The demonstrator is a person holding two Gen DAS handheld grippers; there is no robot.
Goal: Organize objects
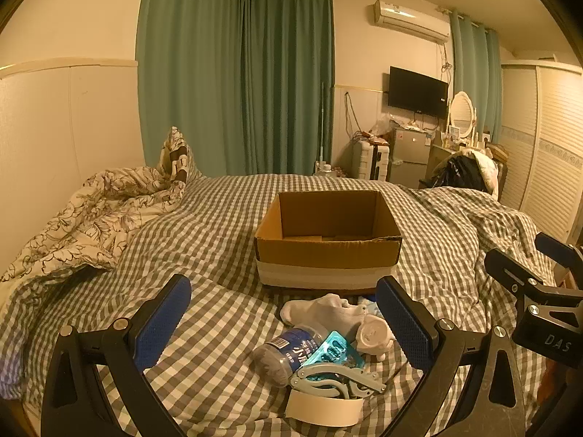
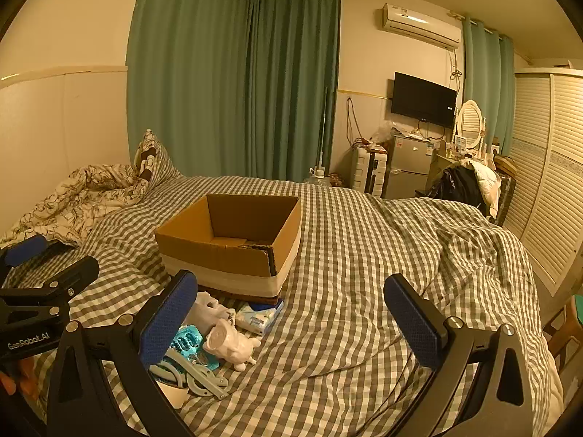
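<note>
Objects: a small heap in the lower centre of the left wrist view, on the checked bed cover (image 1: 226,218): white sock (image 1: 320,311), blue-labelled bottle (image 1: 282,355), teal blister pack (image 1: 333,351), white pig figurine (image 1: 373,335), grey folding tool (image 1: 337,378), tape roll (image 1: 324,408).
Tissue pack (image 2: 260,315): lower centre of the right wrist view, just before the box.
Cardboard box (image 1: 328,255): centre frame, open, behind the heap.
Left tool (image 1: 284,324): fingers spread wide either side of the heap, holding nothing.
Right tool (image 2: 291,320): wide open, empty, over bare cover right of the heap.
Floral quilt (image 1: 91,218): bunched at the left edge.
</note>
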